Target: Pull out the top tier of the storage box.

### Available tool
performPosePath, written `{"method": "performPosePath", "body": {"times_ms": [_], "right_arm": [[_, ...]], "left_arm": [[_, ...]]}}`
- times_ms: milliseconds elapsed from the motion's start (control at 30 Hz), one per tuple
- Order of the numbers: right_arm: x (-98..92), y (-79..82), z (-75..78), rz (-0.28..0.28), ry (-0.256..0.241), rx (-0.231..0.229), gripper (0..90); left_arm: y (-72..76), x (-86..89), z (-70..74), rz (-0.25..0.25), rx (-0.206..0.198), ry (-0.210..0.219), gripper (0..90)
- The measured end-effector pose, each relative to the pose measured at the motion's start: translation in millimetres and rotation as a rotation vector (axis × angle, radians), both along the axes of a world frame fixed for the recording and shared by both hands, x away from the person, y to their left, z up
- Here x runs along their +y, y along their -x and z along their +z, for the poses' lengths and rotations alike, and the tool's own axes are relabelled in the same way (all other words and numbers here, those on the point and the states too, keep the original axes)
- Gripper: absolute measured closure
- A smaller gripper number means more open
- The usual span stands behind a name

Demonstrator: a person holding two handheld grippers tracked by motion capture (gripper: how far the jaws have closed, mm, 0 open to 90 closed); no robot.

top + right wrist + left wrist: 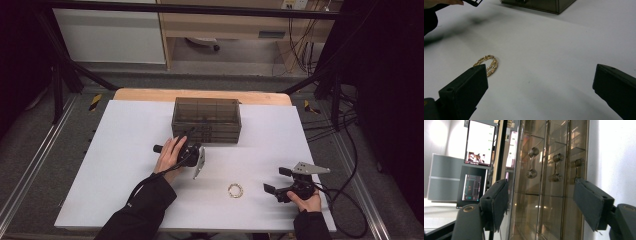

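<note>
While the left gripper (192,145) is pointing its wide-open, empty fingers at the front of the smoky see-through drawer box (206,120), just ahead of them on the white worktop (120,165), the step in hand is probably opening a drawer. Doing it well likely means centring the fingers on one small metal drawer knob (532,163) before closing, then pulling straight. The right gripper (274,181) is resting with its fingers spread and empty. The gold bracelet (487,64), a beaded double loop, is lying flat, just beyond the left-hand finger in the right gripper view.
</note>
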State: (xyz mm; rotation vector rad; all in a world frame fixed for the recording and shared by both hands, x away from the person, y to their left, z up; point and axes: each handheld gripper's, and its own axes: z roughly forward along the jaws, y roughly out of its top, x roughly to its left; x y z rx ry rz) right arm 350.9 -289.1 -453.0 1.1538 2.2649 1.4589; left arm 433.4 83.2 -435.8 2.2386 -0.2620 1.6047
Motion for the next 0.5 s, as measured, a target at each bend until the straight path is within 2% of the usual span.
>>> {"method": "performPosePath", "body": {"times_ms": [500], "right_arm": [[-0.5, 0.1, 0.3, -0.001, -0.002, -0.004, 0.5]], "left_arm": [[-7.4, -8.9, -8.3, 0.006, -0.051, -0.016, 42.1]]}}
